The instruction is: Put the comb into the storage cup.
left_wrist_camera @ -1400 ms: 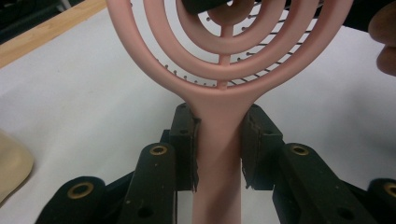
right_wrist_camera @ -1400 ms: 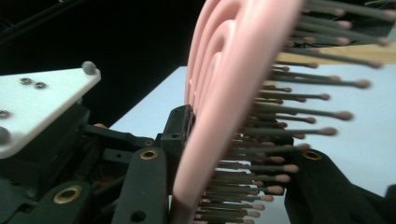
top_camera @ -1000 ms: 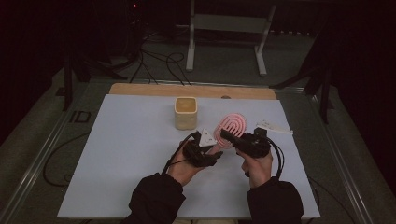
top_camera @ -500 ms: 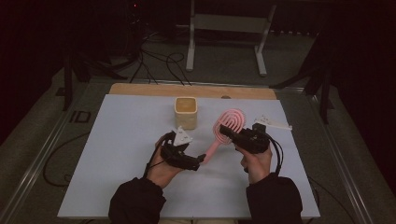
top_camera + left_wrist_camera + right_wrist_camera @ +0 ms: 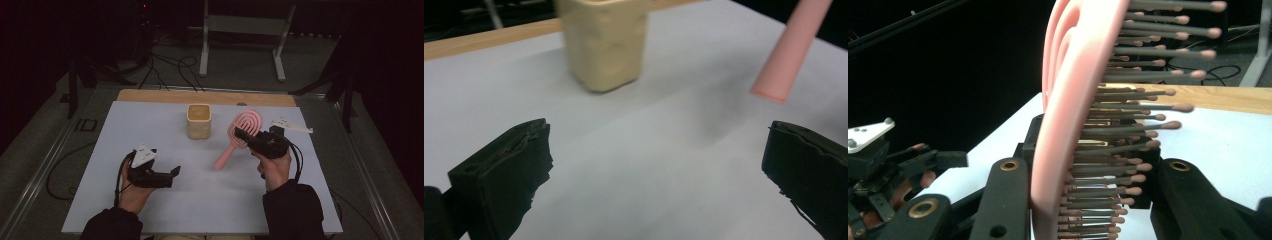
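A: Room was super dark, basically black all round. What did you make out?

B: A white tabletop [image 5: 150, 130] with a wooden strip [image 5: 200, 96] along its far edge, grey floor [image 5: 240, 75] behind, loose black cables [image 5: 170, 65] trailing there, and a pale metal stand [image 5: 245, 25] on two feet.

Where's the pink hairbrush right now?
In the high view, the pink hairbrush is right of centre, clamped in the right gripper above the table, just right of the beige cup.
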### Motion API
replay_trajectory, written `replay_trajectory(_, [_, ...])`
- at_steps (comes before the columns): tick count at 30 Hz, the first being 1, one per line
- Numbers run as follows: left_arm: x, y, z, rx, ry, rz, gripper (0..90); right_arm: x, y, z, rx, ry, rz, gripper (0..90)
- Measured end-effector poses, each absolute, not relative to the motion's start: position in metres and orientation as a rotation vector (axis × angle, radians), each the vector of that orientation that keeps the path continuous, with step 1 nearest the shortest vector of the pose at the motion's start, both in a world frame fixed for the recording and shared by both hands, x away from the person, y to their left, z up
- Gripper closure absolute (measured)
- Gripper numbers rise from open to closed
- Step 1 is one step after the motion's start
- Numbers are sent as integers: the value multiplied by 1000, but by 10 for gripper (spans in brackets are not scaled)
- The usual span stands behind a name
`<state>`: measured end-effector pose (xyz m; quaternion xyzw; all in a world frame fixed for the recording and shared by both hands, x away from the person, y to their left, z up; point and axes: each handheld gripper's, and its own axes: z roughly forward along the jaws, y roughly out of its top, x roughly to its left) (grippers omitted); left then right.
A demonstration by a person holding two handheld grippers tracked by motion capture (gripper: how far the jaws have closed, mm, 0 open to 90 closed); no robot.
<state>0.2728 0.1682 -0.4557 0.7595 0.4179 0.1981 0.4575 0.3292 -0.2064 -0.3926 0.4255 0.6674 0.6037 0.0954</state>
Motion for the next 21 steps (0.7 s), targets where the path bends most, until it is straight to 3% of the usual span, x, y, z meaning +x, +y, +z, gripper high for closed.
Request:
replay_trajectory(11, [250,216,-477,1757,1148,554,2,335,-210,-389,1280,1962,1759,636])
replay_trajectory(21, [249,230,-486,1715,1073,610,2,345,-217,-387,1300,1932,1742,636])
